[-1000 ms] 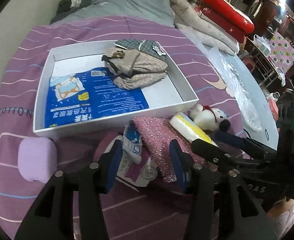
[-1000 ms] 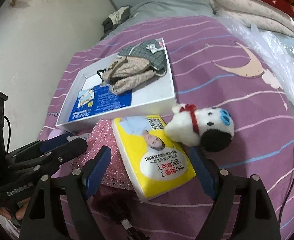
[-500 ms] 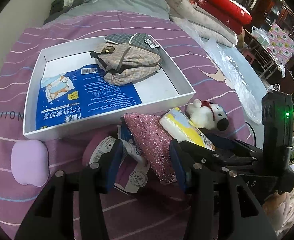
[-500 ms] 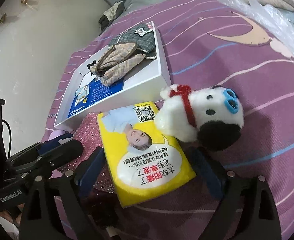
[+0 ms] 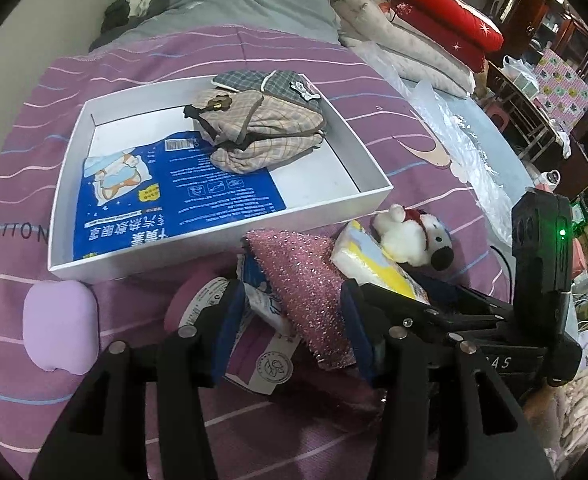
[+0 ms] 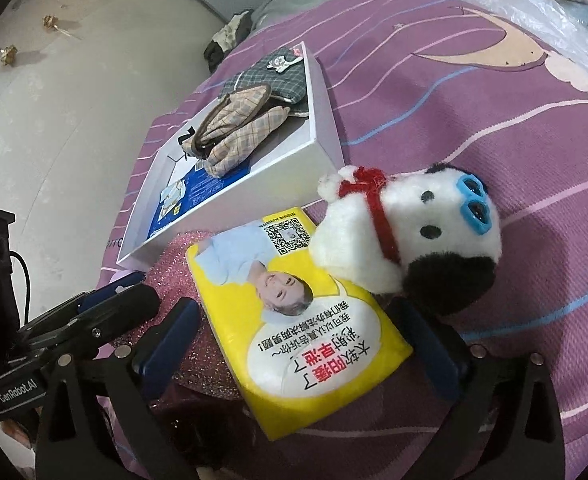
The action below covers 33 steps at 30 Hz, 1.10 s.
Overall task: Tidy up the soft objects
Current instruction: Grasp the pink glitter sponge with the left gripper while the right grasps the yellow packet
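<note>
So far 3 items sit in the white box [image 5: 368,168]; R gripper [image 6: 306,344], jaws opening, straddles the yellow pack [image 6: 294,320] w/o squeezing, L gripper [image 5: 290,328] loose around the pink cloth [image 5: 306,280].

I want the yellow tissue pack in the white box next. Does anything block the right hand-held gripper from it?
Nothing lies between the right hand-held gripper and the yellow tissue pack; its opening jaws straddle the pack. But the plush dog leans on the pack's far corner, toward the white box.
</note>
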### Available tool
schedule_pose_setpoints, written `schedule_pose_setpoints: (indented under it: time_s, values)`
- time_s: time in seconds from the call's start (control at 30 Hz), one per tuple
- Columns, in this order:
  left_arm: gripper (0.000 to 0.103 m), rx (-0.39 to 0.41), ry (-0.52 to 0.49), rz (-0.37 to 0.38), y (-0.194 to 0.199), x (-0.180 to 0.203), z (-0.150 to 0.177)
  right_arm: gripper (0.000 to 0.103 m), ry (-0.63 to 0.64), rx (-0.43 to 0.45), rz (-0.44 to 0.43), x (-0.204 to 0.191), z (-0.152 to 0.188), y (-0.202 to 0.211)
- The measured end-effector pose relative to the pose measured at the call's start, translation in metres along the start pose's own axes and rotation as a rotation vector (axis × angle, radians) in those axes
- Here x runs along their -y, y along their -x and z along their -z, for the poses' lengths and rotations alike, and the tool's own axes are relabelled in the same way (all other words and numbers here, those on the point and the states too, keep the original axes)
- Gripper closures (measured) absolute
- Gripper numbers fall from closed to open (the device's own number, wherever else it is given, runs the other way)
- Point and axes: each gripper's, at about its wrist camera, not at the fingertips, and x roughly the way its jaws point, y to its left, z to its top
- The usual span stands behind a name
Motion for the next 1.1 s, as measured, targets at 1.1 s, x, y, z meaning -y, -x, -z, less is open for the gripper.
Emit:
schedule_pose_setpoints:
  time_s: [1.1]
  values:
    - [0.054, -0.008, -0.076, -0.145, 0.025, -0.008, -0.004, 0.027, -0.088, -0.030, -0.209, 0.007, -0.001, 0.036]
